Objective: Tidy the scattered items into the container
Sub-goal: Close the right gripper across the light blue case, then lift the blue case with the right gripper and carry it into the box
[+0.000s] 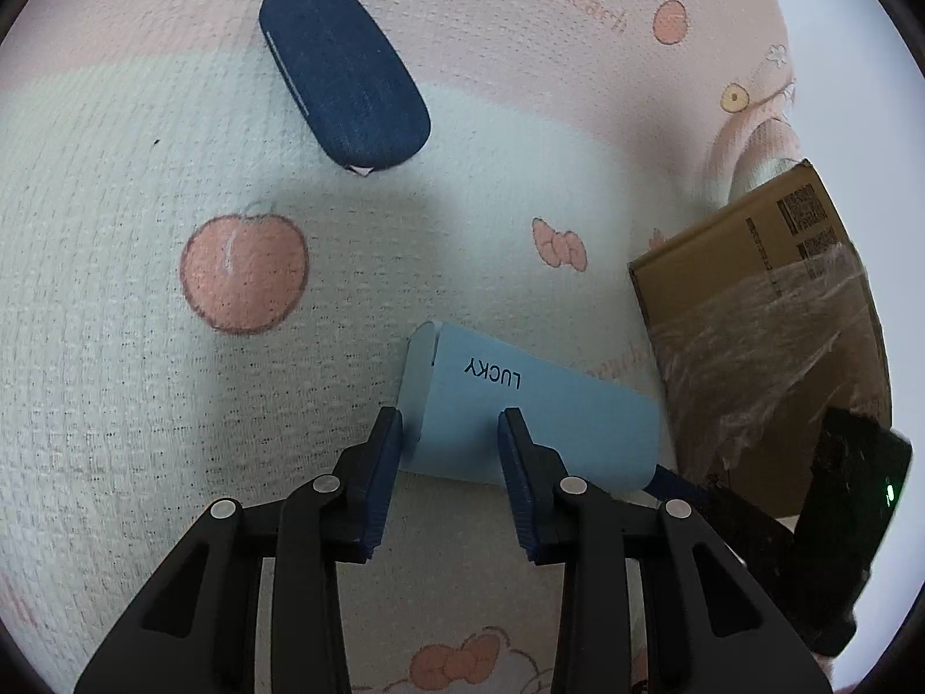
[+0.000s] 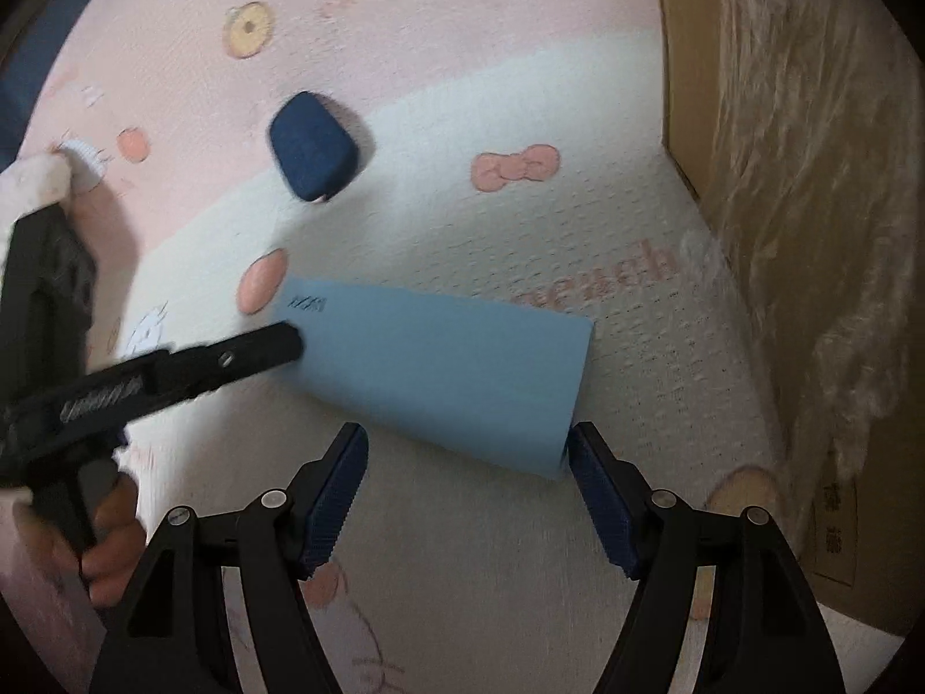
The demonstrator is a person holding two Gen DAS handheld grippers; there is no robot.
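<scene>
A light-blue case [image 1: 523, 410] printed LUCKY lies flat on the mat [image 1: 144, 289] beside the box [image 1: 751, 318]. The left gripper [image 1: 451, 422] straddles one end, the right gripper [image 2: 468, 445] the other, both spread, neither clamping.

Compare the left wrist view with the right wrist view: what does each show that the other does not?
Only the left wrist view shows the LUCKY print readable on the light blue case, the large peach print whole, and the right gripper reaching the case's far end.

Only the right wrist view shows the person's left hand on the left gripper's handle and the right gripper's open fingers straddling the case's end.

Both show the blue case, the dark blue case, the cardboard box and the printed mat.
</scene>
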